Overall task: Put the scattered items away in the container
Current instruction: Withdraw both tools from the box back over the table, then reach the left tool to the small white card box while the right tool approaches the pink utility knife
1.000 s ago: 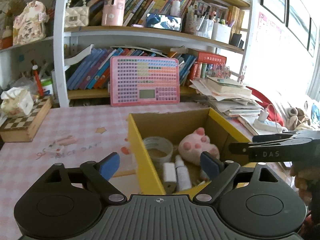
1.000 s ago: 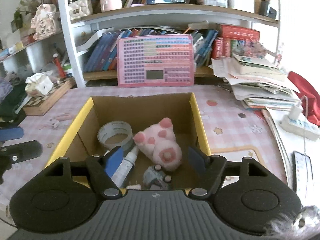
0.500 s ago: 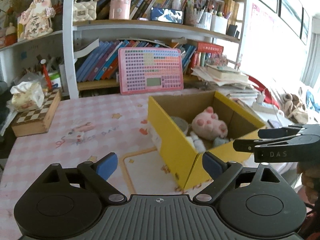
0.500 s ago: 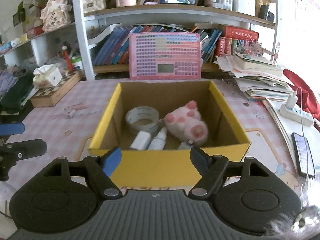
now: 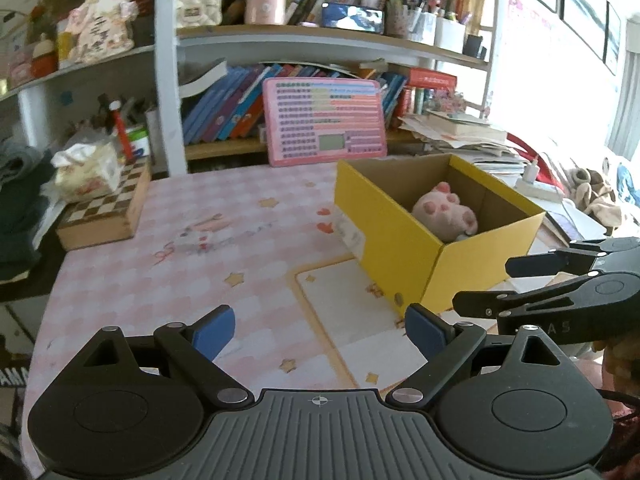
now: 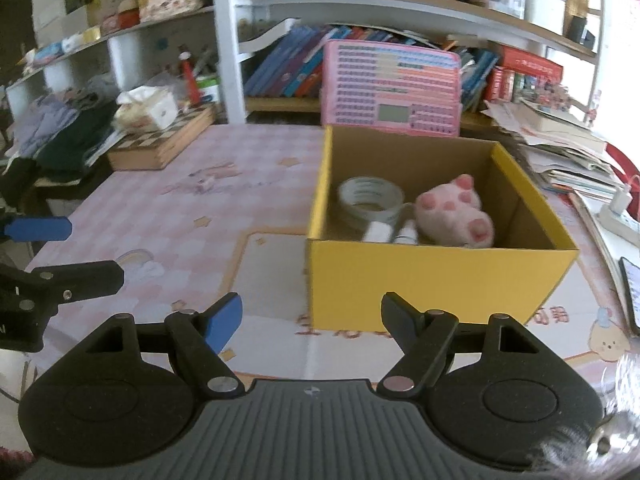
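Yellow box [image 6: 436, 280] sits on the pink checked table [image 5: 224, 248], toward its right side, in front of the pink keyboard toy [image 6: 394, 90]. Inside lie a pink plush toy [image 6: 454, 212], a roll of tape [image 6: 370, 200] and small white bottles [image 6: 392, 234]. No loose item shows on the bare table near the box, so the tidying looks finished.

Left gripper [image 5: 320, 330]: jaws spread wide, nothing between them, over the mat short of the box. Right gripper [image 6: 310, 320]: jaws apart, empty, just before the box's near wall.

Procedure for withdrawal:
1. Keep both sets of jaws spread.
2. Draw each gripper straight back, clear of the box wall.
3. Avoid nudging the box; it would likely slide easily.
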### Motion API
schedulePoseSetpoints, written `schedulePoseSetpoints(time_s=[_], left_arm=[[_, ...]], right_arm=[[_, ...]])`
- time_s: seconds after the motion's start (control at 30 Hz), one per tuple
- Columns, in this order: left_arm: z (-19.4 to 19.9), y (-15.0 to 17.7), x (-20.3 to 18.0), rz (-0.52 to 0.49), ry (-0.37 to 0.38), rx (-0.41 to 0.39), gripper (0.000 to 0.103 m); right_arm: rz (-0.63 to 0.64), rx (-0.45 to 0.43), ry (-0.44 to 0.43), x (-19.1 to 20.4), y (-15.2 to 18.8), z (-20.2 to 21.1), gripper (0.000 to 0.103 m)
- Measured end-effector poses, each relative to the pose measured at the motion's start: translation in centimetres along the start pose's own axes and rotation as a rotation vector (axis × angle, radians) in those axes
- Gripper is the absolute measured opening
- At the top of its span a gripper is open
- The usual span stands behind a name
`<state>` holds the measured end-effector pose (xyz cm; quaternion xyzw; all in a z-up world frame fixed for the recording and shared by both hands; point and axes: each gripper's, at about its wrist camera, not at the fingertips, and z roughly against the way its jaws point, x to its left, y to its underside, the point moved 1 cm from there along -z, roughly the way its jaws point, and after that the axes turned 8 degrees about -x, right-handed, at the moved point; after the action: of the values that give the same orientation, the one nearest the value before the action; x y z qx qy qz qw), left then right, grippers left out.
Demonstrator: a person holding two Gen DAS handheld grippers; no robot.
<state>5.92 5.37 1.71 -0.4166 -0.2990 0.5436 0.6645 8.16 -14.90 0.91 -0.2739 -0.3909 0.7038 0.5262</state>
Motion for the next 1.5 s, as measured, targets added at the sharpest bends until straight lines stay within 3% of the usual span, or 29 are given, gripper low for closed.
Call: schedulePoseSetpoints(time_s=[0.5,0.77,1.23,1.5], left_arm=[[2.8,1.8,4.4,0.06,-0.087,0.012,0.096],[3.0,1.8,5.7,0.066,-0.114,0.009,0.099],[0.2,0.9,7.5,0.076,-0.158,0.025,0.099],[-2.7,-0.3,9.0,0.086,-0.188,0.028,0.099]], right_arm=[[0.097,0.036,-0.114,6.4,0.0,-1.4,0.076],[0.123,0.038,-0.145,7.9,-0.8,-2.5,0.076],[0.143,0.052,-0.189,8.6,-2.7,-6.4,0.076],[0.109,0.057,-0.201,8.1,-5.5,-9.9,0.076]])
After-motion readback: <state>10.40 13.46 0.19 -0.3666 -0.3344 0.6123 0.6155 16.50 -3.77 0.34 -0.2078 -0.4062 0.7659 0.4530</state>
